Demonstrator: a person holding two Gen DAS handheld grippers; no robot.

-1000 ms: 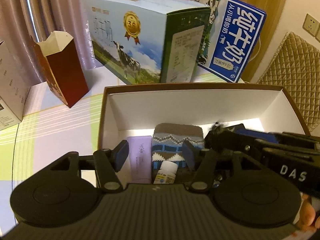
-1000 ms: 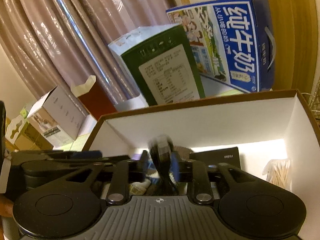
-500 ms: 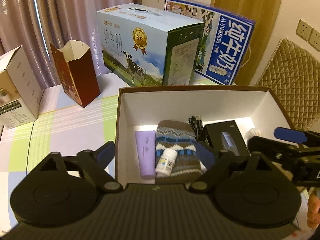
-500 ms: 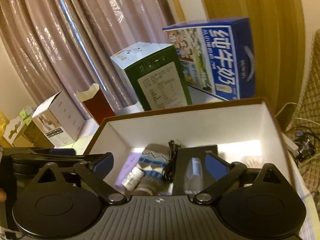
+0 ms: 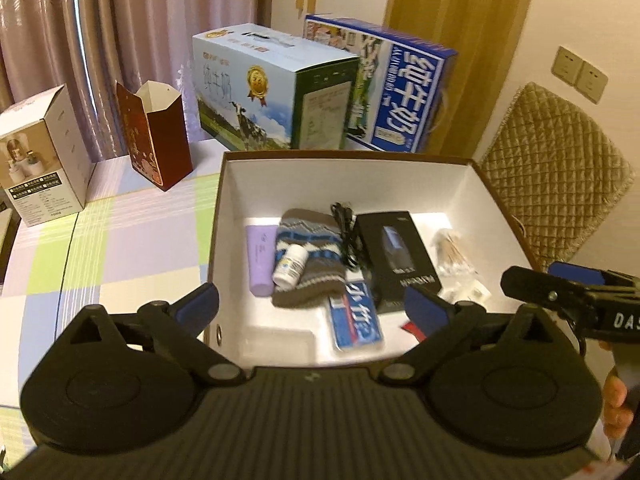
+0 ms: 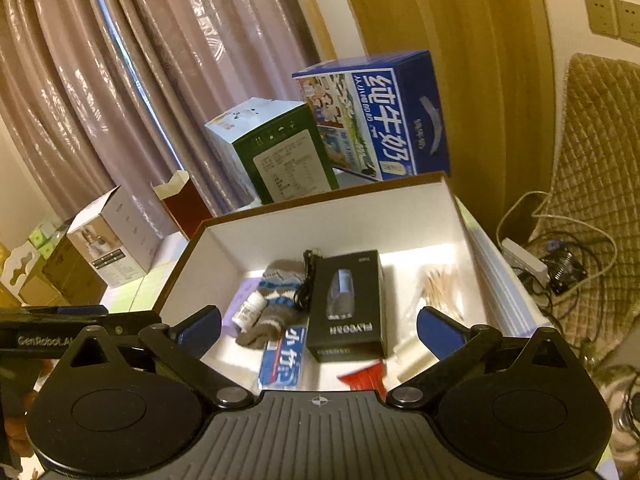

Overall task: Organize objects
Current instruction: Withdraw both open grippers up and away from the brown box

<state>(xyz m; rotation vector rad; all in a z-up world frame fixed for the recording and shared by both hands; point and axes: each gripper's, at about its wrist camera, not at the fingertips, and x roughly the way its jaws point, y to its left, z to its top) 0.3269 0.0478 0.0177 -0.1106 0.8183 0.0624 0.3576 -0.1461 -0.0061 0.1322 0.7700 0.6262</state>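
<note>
Hovering tools [image 5: 312,300] [image 6: 318,330] seemingly above box rim [image 5: 348,155]

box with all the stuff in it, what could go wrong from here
1. The small white bottle lies loose on the knit sock; a nudge to the box could roll it off.
2. The black cable rests against the black carton; lifting one may drag the other.
3. Both tongs, left and right, hang open close together and could bump.

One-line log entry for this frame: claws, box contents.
left claw: open, empty | right claw: open, empty | box: sock, bottle, cable, black carton
</note>
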